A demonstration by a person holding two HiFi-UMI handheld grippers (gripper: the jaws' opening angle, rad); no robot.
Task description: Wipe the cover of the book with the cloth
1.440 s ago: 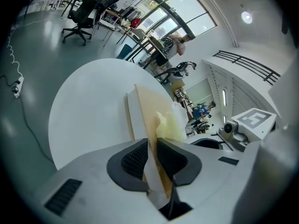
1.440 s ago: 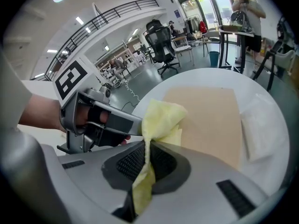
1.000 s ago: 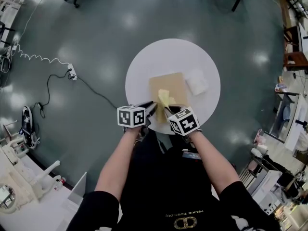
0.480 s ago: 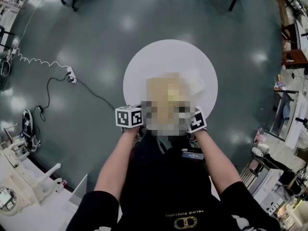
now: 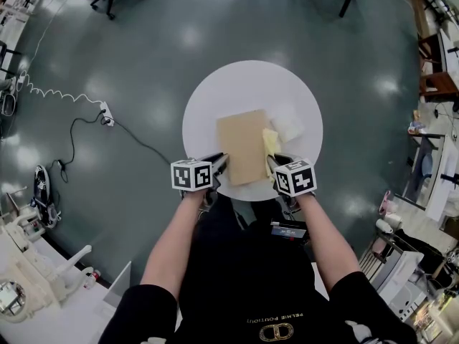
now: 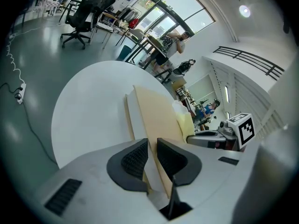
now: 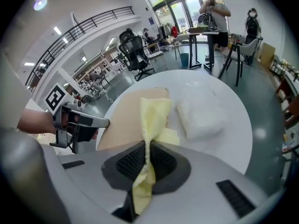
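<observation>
My right gripper (image 7: pixel 147 160) has its jaws pressed together on the yellow cloth (image 7: pixel 152 113). A short tail of it hangs near me and the longer end runs away from me onto the right part of the tan cover. My left gripper (image 6: pixel 152 155) has its jaws nearly closed, clamped on the near left edge of the book (image 6: pixel 156 115) to pin it. The book lies flat near the middle of the round white desk (image 5: pixel 215 99). From the head view, the cloth sits at the book's right edge, between the cover and a white wad (image 5: pixel 289 124) of soft material lying just to the far right. I judge the wiping to be under way, with the cloth at the right end of a stroke. The cover shows no smear or dust I can make out, so I cannot tell how much of it is done. The left and far parts look like what remains to pass over. I see no container on the desk.
</observation>
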